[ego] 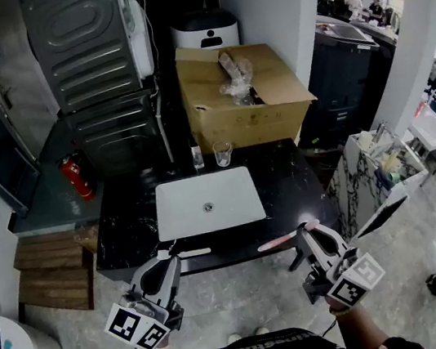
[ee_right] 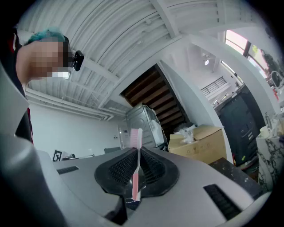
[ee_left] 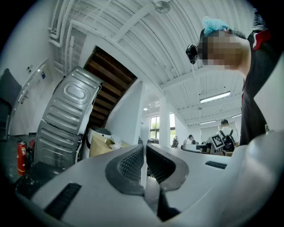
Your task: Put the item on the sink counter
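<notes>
Pink toothbrush [ee_right: 134,170] is held tight in the shut jaws of the right gripper [ego: 301,234], in the air just before the black surface [ego: 287,191]. A thin white stick [ego: 194,253] is pinched by the left gripper [ego: 168,259]. Carrying seems under way; next the toothbrush must be brought over the surface and let go. The shirt print cannot be read.
</notes>
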{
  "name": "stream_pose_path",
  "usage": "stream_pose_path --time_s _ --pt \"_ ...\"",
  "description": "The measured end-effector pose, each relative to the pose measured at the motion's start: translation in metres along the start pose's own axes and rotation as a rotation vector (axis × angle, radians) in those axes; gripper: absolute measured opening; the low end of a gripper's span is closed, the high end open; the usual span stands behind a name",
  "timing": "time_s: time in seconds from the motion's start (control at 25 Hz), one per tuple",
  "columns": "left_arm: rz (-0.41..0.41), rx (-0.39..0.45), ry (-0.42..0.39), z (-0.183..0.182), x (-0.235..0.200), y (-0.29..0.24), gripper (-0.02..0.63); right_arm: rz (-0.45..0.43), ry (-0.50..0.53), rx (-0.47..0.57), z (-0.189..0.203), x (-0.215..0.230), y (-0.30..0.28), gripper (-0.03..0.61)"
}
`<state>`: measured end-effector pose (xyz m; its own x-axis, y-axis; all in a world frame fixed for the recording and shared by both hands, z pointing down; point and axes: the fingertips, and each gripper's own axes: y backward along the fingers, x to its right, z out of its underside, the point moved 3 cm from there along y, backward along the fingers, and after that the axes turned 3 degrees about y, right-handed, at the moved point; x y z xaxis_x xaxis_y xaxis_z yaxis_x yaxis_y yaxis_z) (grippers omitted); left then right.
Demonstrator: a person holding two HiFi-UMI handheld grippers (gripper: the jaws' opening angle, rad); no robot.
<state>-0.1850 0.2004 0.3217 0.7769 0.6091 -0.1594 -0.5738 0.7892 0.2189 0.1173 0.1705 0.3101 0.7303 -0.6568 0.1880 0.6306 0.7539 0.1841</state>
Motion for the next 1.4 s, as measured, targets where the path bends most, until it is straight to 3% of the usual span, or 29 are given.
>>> stream_pose_path --time_s 0.56,1.08,1.4 --pt "0.007 -0.005 0.003 0.004 0.012 -0.006 0.028 0.002 0.017 0.008 -0.003 0.006 0.013 0.051" --pt "-0.007 -0.011 -0.010 0.013 0.033 -0.027 0.028 -0.034 -0.032 0.064 -0.018 0.025 0.034 0.051" --pt "-0.046 -0.022 -0.028 0.026 0.046 -0.037 0.028 -0.057 -0.026 0.005 0.005 0.056 0.047 0.051"
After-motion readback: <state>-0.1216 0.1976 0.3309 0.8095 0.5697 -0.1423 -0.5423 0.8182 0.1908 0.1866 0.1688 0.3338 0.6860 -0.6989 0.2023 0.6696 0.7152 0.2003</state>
